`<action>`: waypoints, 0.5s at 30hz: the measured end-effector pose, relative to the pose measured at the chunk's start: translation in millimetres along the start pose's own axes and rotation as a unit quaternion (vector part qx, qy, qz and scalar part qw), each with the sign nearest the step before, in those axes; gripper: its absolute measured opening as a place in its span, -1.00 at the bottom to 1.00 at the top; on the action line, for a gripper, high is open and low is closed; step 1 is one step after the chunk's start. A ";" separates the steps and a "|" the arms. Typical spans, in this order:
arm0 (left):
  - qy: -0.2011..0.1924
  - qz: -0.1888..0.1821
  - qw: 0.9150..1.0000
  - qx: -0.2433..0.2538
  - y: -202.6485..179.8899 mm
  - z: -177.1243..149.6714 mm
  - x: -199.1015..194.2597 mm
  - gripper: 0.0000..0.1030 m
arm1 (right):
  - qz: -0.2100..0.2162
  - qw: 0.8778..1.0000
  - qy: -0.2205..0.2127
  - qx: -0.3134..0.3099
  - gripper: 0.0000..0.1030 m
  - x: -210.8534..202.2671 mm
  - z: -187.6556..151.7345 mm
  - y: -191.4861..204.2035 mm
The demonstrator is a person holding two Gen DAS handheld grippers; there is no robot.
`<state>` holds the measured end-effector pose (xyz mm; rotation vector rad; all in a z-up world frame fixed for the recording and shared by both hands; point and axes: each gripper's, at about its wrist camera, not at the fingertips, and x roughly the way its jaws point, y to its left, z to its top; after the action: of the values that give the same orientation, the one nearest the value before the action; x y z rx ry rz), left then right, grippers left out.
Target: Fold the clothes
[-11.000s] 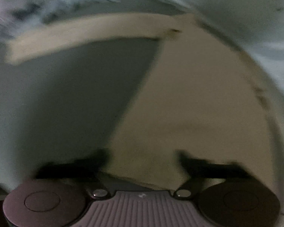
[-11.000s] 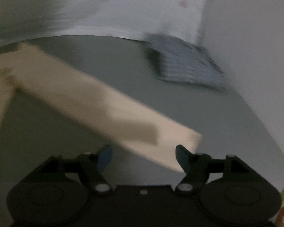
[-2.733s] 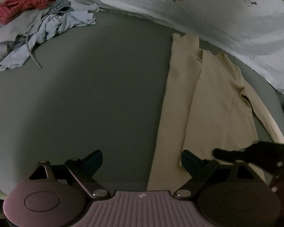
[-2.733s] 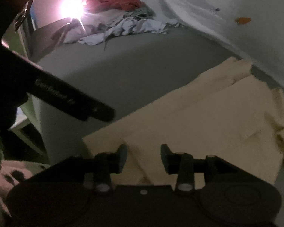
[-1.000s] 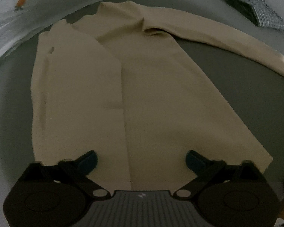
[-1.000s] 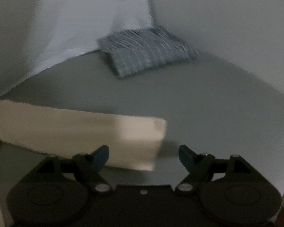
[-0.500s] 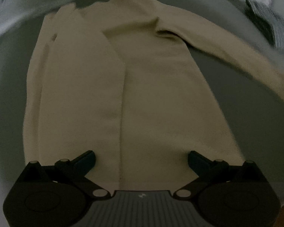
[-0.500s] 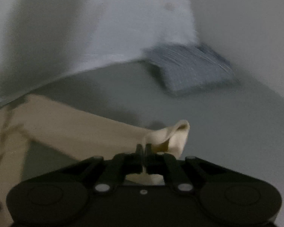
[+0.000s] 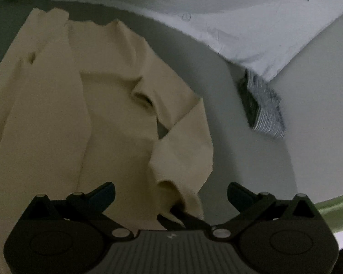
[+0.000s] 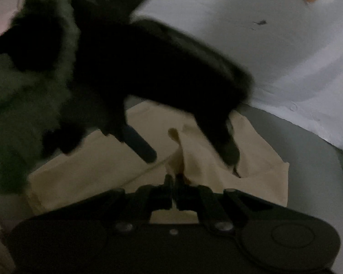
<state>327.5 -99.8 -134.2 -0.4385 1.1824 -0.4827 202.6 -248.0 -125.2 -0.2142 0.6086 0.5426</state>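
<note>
A cream long-sleeved top (image 9: pixel 57 123) lies on the grey bed, its left side folded in. Its right sleeve (image 9: pixel 185 150) is lifted and doubled back over the body. My right gripper (image 10: pixel 174 182) is shut on the sleeve's end (image 10: pixel 194 155); its dark tips also show low in the left wrist view (image 9: pixel 178 214). My left gripper (image 9: pixel 171 194) is open and empty, hovering just above the top's lower part. In the right wrist view it is a dark blurred shape (image 10: pixel 148 68) over the top.
A folded blue-grey checked garment (image 9: pixel 263 109) lies at the right by the wall. A white sheet with small prints (image 9: pixel 240 11) runs along the far side. Grey bed surface (image 9: pixel 251 171) shows right of the top, with a green edge (image 9: pixel 336 212) beyond.
My right gripper, shut on the sleeve's end, has carried it left over the top's body. The left gripper has shifted right and stays open.
</note>
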 end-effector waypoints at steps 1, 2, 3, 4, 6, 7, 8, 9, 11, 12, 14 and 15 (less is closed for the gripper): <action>0.004 -0.002 1.000 -0.005 1.4 -0.8 2.7 0.99 | -0.001 1.000 0.000 0.003 -0.95 -0.8 -0.1 -0.8; 0.009 -0.002 1.000 -0.014 3.3 -1.5 6.9 0.99 | -0.001 1.000 0.001 0.008 -0.95 -1.2 -0.8 -1.9; 0.013 -0.005 1.000 -0.023 4.5 -3.2 8.6 0.97 | -0.001 1.000 0.003 0.012 -0.95 -1.5 -2.2 -2.8; 0.013 -0.009 0.999 -0.031 6.3 -3.9 10.0 0.91 | -0.001 1.000 0.006 0.015 -0.95 -2.0 -3.9 -3.2; 0.009 -0.010 0.999 -0.040 9.0 -0.8 14.0 0.44 | -0.001 1.000 0.009 0.016 -0.95 -4.7 -7.4 -2.3; 0.007 -0.004 0.999 -0.040 8.3 -0.1 15.1 0.04 | -0.002 1.000 0.010 0.016 -0.95 -6.2 -8.5 -1.5; 0.005 0.001 0.999 -0.041 7.6 0.7 16.2 -0.13 | -0.004 1.000 0.012 0.017 -0.94 -7.4 -9.1 -0.6; 0.001 0.007 0.999 -0.039 7.0 2.1 16.2 -0.66 | -0.008 1.000 0.015 0.019 -0.94 -8.4 -9.6 0.2; -0.007 0.017 0.999 -0.031 6.0 5.5 15.1 -0.95 | -0.021 0.999 0.025 0.036 -0.83 -12.3 -11.4 2.2; -0.011 0.016 0.999 -0.026 6.4 7.8 14.0 -0.95 | -0.026 0.998 0.028 0.049 -0.72 -15.6 -13.7 0.6; -0.009 0.000 1.000 -0.019 8.3 12.3 12.5 -0.95 | -0.031 0.996 0.027 0.083 -0.37 -23.0 -19.7 -4.8; -0.011 0.003 1.000 -0.013 9.0 14.4 9.4 -0.95 | -0.035 0.993 0.029 0.105 -0.33 -25.6 -23.7 -8.2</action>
<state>345.1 -96.9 -141.8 -0.4609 1.1687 -0.4557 178.0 -273.8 -128.8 -0.0531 0.7061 0.4017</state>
